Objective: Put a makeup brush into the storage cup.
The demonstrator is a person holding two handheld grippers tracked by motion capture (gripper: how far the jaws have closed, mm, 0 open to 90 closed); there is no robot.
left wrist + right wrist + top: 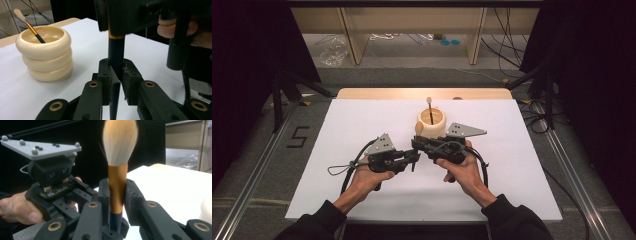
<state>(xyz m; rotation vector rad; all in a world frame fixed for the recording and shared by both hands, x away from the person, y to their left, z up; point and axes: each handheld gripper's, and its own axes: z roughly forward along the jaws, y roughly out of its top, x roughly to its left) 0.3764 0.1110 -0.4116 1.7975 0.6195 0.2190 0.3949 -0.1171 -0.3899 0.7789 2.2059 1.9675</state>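
Observation:
A large makeup brush (119, 143) with pale bristles, a gold ferrule and a dark handle (116, 48) stands upright between both grippers at the middle of the table. My left gripper (116, 71) is shut on the dark handle. Just above it, my right gripper (117, 192) is shut on the gold ferrule. From above, the left gripper (413, 161) and the right gripper (417, 143) meet tip to tip, with the bristles (419, 128) sticking up. Behind them stands a cream ringed holder (432, 125) with a thin brush (430, 106) leaning in it.
A white sheet (362, 120) covers the table, with a wooden strip (422, 93) along its far edge. The holder (45, 53) stands to the left of the left gripper's jaws. Dark stands and cables lie on the floor at both sides.

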